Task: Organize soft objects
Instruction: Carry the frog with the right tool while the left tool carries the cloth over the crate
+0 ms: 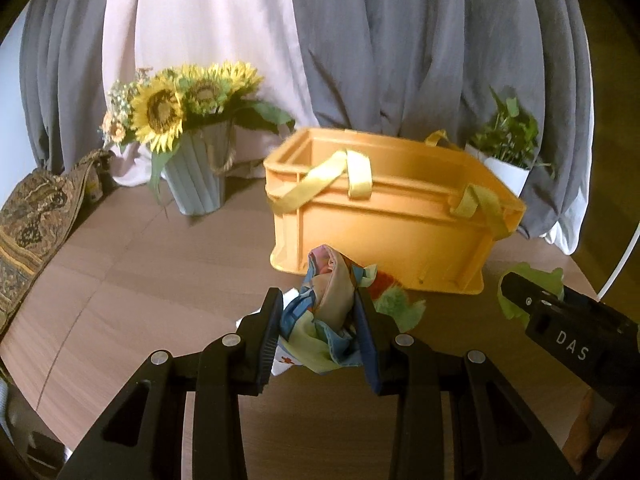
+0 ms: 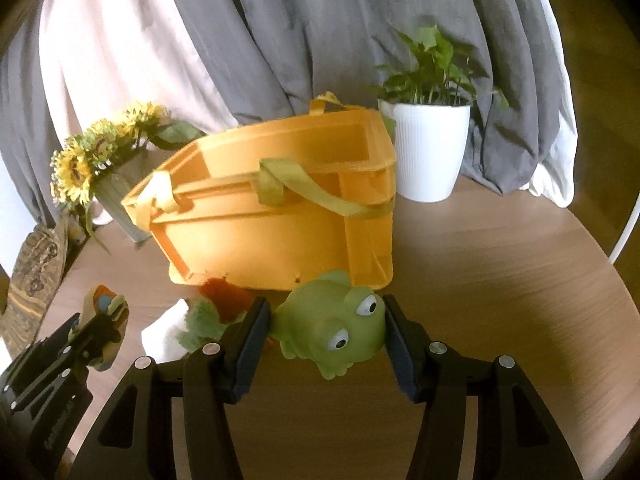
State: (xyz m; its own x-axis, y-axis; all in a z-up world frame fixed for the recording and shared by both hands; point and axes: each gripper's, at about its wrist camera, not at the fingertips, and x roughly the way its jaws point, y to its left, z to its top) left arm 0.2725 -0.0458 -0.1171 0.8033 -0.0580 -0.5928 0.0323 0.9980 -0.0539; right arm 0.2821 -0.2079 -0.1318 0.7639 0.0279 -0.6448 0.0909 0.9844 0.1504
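Observation:
My left gripper (image 1: 318, 300) is shut on a bunched, multicoloured cloth (image 1: 324, 312), held above the brown table. My right gripper (image 2: 325, 304) is shut on a green rubber frog (image 2: 332, 324) with white eyes, pads pressing both its sides. Just beyond both stands an orange plastic crate (image 1: 380, 208) (image 2: 280, 216), open at the top, with yellow straps (image 1: 320, 184) draped over its rim. A fuzzy green and red toy (image 2: 216, 308) (image 1: 396, 300) lies on the table at the crate's foot, beside a white item (image 2: 164, 332). The left gripper and its cloth (image 2: 108, 312) show at the left of the right wrist view.
A grey vase of sunflowers (image 1: 196, 176) stands left of the crate. A white pot with a green plant (image 2: 428, 152) stands to its right. A patterned fabric piece (image 1: 32, 216) lies at the table's left edge. Grey and pale curtains (image 1: 360, 40) hang behind the round wooden table (image 2: 500, 264).

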